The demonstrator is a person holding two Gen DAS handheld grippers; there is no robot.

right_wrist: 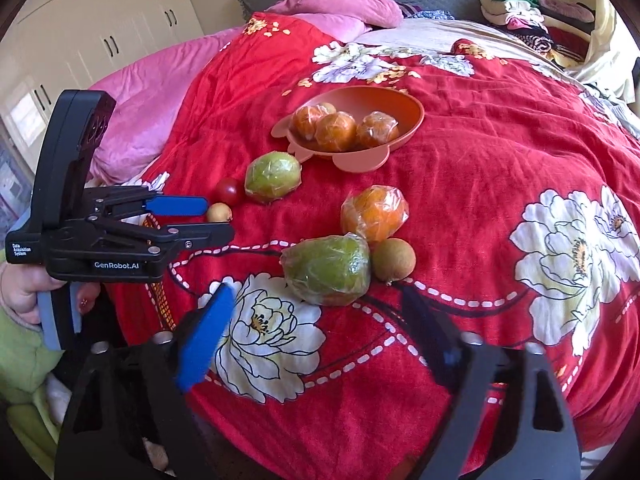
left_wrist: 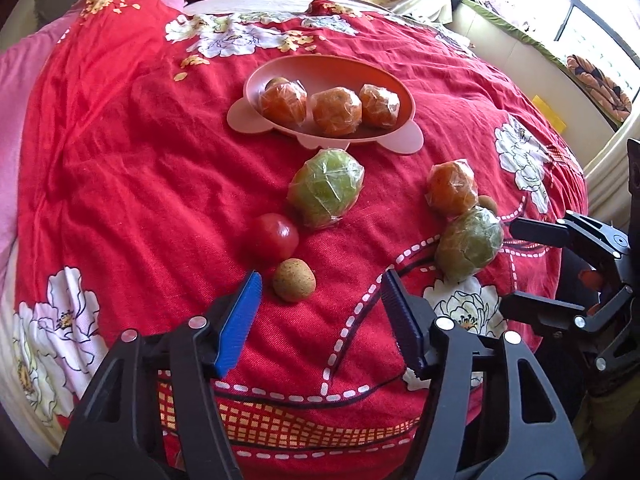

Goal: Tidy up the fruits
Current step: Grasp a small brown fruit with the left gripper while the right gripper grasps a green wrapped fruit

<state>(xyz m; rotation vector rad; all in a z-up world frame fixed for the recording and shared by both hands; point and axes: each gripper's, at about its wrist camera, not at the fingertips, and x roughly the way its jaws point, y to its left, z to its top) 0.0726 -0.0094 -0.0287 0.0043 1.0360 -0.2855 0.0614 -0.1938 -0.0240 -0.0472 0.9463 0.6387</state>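
Note:
A pink bowl [left_wrist: 256, 92] [right_wrist: 412, 116] on the red floral bedspread holds three wrapped oranges [left_wrist: 336, 112] and a small brown fruit. Loose in front lie a wrapped green fruit [left_wrist: 326, 188], a red tomato [left_wrist: 272, 236], a small brown fruit [left_wrist: 294, 286] [right_wrist: 219, 213], a wrapped orange [right_wrist: 374, 212], a second wrapped green fruit [right_wrist: 326, 270] [left_wrist: 470, 244] and another brown fruit [right_wrist: 394, 260]. My left gripper [left_wrist: 320, 284] [right_wrist: 218, 218] is open with the first loose brown fruit between its tips, untouched. My right gripper [right_wrist: 318, 294] [left_wrist: 510, 266] is open just short of the second green fruit.
Pink pillows [right_wrist: 340, 4] and a pink blanket [right_wrist: 140, 120] lie at the bed's far left. Folded clothes [right_wrist: 520, 12] are piled at the back. A window [left_wrist: 580, 12] lies beyond the bed's right edge. A hand [right_wrist: 24, 292] holds the left gripper.

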